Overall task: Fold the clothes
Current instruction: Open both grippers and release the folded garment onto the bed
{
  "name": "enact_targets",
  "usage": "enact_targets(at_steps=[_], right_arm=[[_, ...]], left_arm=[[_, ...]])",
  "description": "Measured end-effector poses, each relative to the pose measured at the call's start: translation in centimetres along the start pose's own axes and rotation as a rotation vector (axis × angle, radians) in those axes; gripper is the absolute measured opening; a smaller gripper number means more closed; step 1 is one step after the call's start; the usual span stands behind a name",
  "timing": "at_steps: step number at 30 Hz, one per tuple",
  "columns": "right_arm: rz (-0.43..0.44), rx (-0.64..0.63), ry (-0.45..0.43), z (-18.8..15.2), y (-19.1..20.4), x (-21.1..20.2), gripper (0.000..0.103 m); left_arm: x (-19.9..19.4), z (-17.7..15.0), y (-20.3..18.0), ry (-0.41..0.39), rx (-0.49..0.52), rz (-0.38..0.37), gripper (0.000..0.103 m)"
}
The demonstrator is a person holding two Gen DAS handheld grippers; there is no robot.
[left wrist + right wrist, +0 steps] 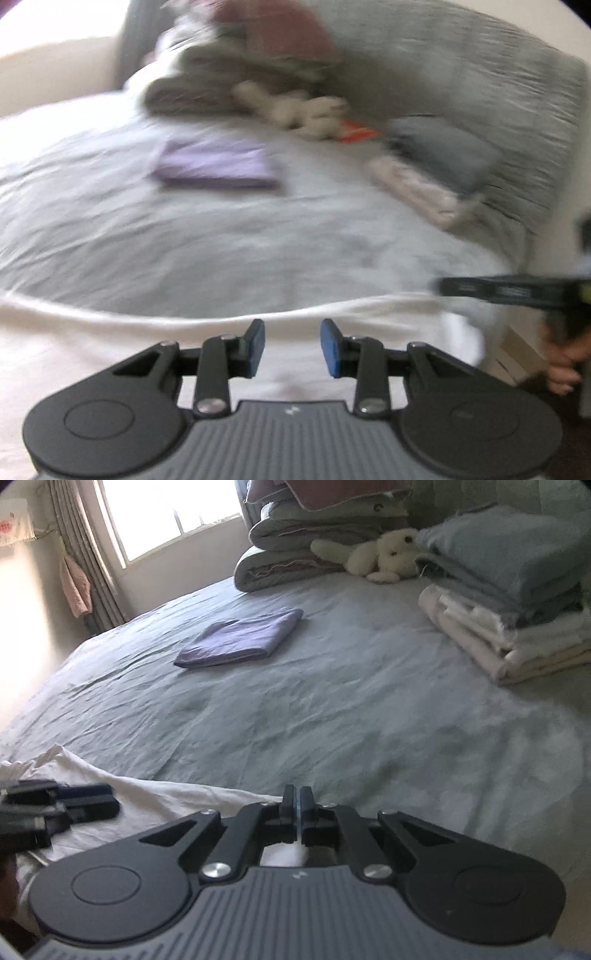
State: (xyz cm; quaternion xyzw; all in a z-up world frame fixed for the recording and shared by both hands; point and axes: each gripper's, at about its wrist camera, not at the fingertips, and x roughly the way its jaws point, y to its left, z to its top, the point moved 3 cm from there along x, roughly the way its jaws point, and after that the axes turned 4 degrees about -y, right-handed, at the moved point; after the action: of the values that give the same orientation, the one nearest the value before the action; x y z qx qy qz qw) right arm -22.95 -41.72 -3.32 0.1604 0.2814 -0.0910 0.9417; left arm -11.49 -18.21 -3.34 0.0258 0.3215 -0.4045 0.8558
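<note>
Two grippers at the near edge of a grey-sheeted bed (332, 701): left gripper (292, 347) agape directly over the white garment (184, 343), right gripper (296, 812) pinched shut, apparently on its edge; lilac folded cloth (240, 638) well beyond.

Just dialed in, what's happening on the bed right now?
A person is working a white garment at the near edge of the bed with two handheld grippers. The right gripper is shut, apparently pinching the white cloth, though the pinch is hard to see. The left gripper is open over the garment, holding nothing. A purple garment already lies folded mid-bed, with a folded stack at the right.
</note>
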Motion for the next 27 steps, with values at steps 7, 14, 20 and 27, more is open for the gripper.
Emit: enact_targets(at_steps=[7, 14, 20, 27], right_arm=[[0.065, -0.089, 0.015, -0.5, 3.7, 0.3, 0.016], [-0.011, -0.063, 0.05, -1.3, 2.4, 1.1, 0.017], [-0.04, -0.005, 0.057, -1.1, 1.0, -1.5, 0.038], [-0.02, 0.205, 0.13, -2.3, -0.5, -3.2, 0.038]], left_arm=[[2.0, 0.0, 3.8, 0.033, -0.068, 0.092, 0.031], [-1.2, -0.9, 5.7, 0.027, 0.002, 0.149, 0.036], [-4.8, -3.0, 8.1, -0.03, -0.086, 0.141, 0.038], [-6.0, -4.2, 5.9, -0.065, -0.087, 0.082, 0.046]])
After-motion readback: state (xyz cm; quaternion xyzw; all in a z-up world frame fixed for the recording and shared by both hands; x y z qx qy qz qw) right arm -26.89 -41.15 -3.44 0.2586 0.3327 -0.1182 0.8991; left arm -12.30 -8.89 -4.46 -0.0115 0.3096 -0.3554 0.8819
